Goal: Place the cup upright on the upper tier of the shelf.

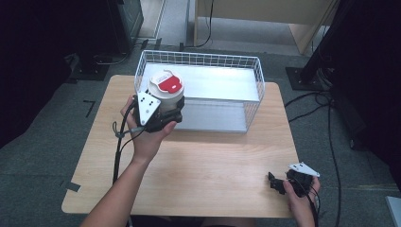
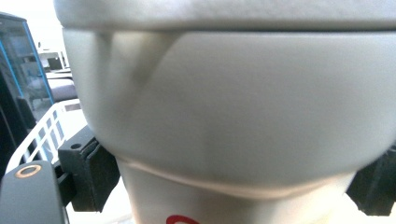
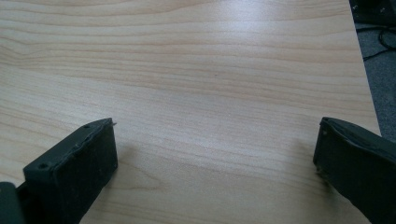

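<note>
A white cup with a red-and-white lid (image 1: pixel 166 85) is held in the air at the front left corner of the white wire basket (image 1: pixel 255 75). My left gripper (image 1: pixel 163 111) is shut on the cup's body just under the lid. In the left gripper view the cup (image 2: pixel 233 116) looms close, with a black pad (image 2: pixel 88 175) pressed on its left side and another at its right. My right gripper (image 1: pixel 280 183) rests low near the table's front right edge, open, with bare wood between its jaws (image 3: pixel 215 154).
The basket stands at the back middle of the wooden table (image 1: pixel 198 161), with a pale flat floor (image 1: pixel 217 80) inside. Black stands and cables (image 1: pixel 326 104) lie on the floor to the right. A dark cabinet (image 2: pixel 21 70) stands beyond the basket's left side.
</note>
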`<state>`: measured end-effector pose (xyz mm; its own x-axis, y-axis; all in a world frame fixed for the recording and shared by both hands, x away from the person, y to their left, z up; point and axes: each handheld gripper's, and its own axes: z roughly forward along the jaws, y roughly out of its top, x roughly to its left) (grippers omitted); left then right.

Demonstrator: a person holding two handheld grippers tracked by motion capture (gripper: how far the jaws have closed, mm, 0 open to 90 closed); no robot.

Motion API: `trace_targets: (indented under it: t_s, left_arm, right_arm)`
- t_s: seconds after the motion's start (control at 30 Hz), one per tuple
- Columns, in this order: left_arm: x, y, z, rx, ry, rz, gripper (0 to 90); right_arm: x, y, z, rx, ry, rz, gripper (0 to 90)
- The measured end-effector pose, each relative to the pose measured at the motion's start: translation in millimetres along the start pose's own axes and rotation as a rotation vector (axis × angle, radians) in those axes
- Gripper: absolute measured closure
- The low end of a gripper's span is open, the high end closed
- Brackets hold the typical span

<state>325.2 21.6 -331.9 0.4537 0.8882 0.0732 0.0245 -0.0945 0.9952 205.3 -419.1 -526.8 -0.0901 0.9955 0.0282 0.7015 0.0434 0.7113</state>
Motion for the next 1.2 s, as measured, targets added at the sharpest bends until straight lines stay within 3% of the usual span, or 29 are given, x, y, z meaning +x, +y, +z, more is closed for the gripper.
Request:
trace_targets:
  t_s: [0.3, 0.4, 0.67, 0.9, 1.2]
  left_arm:
    - [10.7, 10.6, 27.5, -0.015, 0.027, -0.036, 9.1]
    - [11.9, 14.0, 36.5, -0.021, 0.036, -0.029, 9.2]
    - [5.5, 21.1, 67.9, -0.031, 0.037, -0.015, 9.1]
    - [-4.6, 20.8, 97.3, -0.006, 0.057, 0.009, 9.1]
    - [-3.8, 22.7, 127.3, 0.021, 0.084, -0.006, 9.1]
  right_arm:
    - [0.6, 0.0, -0.2, 0.005, 0.007, -0.005, 0.0]
    - [0.6, 0.0, -0.2, 0.003, 0.008, -0.008, 0.0]
    - [0.9, -0.1, -0.2, 0.002, 0.016, -0.013, 0.0]
    - [1.0, -0.1, 0.0, 0.001, 0.020, -0.019, 0.0]
    - [1.0, 0.0, -0.2, 0.001, 0.023, -0.018, 0.0]
